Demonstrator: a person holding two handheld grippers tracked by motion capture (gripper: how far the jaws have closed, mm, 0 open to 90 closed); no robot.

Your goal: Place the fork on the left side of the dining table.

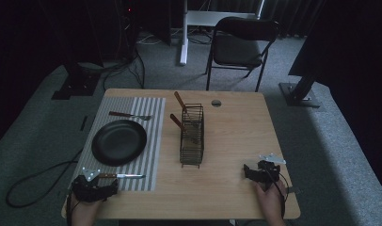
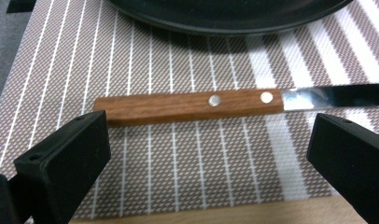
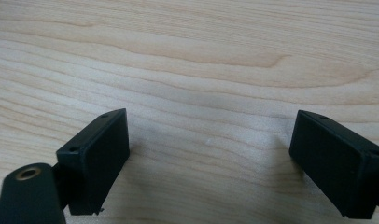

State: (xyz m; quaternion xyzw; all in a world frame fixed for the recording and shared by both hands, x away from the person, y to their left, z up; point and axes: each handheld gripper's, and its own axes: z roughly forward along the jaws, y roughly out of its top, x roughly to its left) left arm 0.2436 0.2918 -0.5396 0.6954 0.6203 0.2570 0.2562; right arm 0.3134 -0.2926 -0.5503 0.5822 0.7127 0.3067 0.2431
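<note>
Wooden table (image 1: pixel 236 136), striped placemat (image 1: pixel 154 122) on its left half. Black plate (image 1: pixel 119 141) on the mat, empty. Wire caddy (image 1: pixel 192 136) mid-table holds two wooden-handled utensils (image 1: pixel 178 122), tilted left. Fork (image 1: pixel 129 115) beyond the plate, knife (image 2: pixel 225 102) on the mat's near edge. Left gripper (image 2: pixel 206 154) jaws spread wide, just short of the knife handle. Right gripper (image 3: pixel 211 158) jaws apart over bare wood.

High view overhead, facing forward; gripper views close, low; knife (image 2: pixel 192 105) shared with left.
</note>
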